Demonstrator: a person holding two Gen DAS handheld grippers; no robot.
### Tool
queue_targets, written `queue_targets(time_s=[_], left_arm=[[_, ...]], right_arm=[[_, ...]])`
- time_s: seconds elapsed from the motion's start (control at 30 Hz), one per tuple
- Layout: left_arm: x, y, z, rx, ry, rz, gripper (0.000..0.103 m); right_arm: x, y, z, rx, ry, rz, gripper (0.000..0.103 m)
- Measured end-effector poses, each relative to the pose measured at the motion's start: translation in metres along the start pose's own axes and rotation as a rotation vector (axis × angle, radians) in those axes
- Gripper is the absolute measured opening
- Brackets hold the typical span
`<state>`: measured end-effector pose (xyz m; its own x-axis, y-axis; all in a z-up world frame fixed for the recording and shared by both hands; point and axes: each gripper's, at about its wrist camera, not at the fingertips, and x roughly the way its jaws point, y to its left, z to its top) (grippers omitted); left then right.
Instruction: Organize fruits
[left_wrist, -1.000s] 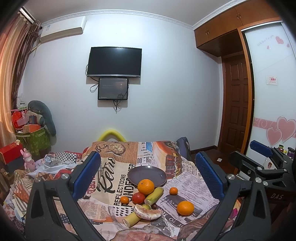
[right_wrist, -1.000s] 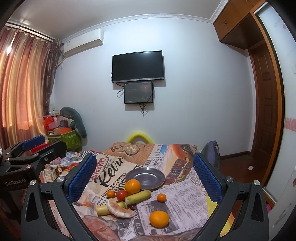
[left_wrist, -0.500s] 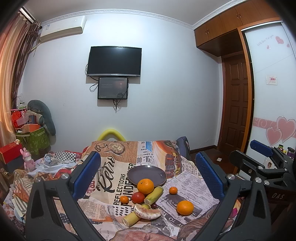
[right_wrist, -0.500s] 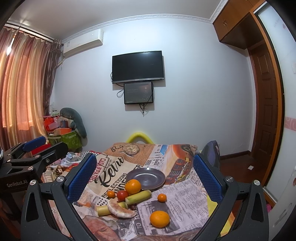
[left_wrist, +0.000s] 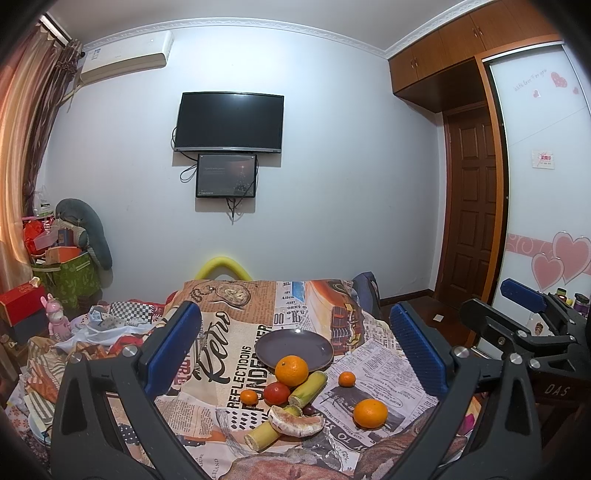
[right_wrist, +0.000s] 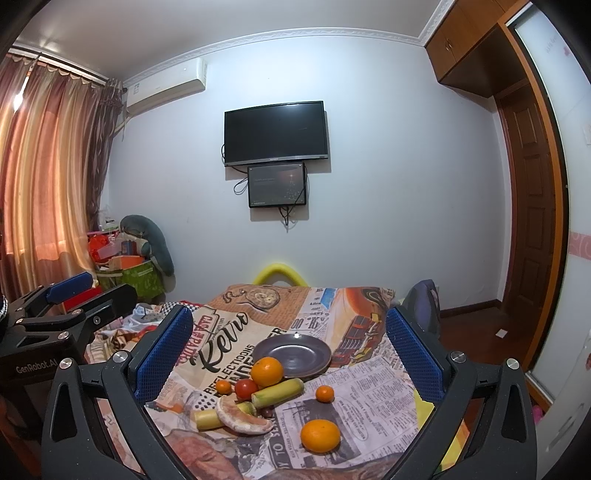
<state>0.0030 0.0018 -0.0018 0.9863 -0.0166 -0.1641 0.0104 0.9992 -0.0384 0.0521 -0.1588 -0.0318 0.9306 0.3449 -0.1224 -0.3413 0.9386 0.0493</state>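
While fruit lies loose beside the plate (left_wrist: 294, 349) | left gripper (left_wrist: 295, 341) jaws released | right gripper (right_wrist: 291, 349) jaws released

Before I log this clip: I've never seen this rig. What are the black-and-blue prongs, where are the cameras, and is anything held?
The prongs are two hand-held grippers; a person carries one in each hand. Each picture comes from a fisheye camera on one gripper, looking out between its blue fingers. The left gripper and right gripper are both open and hold nothing. Ahead, on a newsprint cloth, lie an empty plate, two oranges, two small tangerines, a tomato, cane pieces and a peeled fruit wedge.
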Motion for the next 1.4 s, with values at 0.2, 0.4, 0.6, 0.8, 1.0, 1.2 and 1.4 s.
queue_targets(time_s=[0.2, 0.4, 0.6, 0.8, 1.0, 1.2, 1.4], left_arm=[[0.0, 0.0, 0.0, -0.001, -0.003, 0.001, 0.103], [0.0, 0.003, -0.002, 0.001, -0.001, -0.006, 0.103], [0.003, 0.003, -0.004, 0.002, 0.003, -0.017, 0.103], [0.016, 0.007, -0.007, 0.008, 0.045, -0.023, 0.089], [0.044, 0.016, -0.015, 0.012, 0.116, -0.026, 0.078], [0.088, 0.034, -0.027, 0.025, 0.221, -0.014, 0.072], [0.134, 0.051, -0.061, 0.019, 0.388, -0.032, 0.072]], right_arm=[[0.0, 0.0, -0.001, 0.0, 0.001, 0.001, 0.103], [0.004, 0.0, -0.002, 0.015, 0.012, 0.015, 0.103], [0.01, -0.003, -0.008, 0.029, 0.037, 0.039, 0.103], [0.024, -0.009, -0.02, 0.028, 0.084, 0.031, 0.102], [0.042, -0.018, -0.034, 0.033, 0.158, 0.024, 0.084], [0.064, -0.033, -0.054, 0.035, 0.255, 0.021, 0.078], [0.093, -0.047, -0.077, 0.023, 0.389, 0.012, 0.075]])
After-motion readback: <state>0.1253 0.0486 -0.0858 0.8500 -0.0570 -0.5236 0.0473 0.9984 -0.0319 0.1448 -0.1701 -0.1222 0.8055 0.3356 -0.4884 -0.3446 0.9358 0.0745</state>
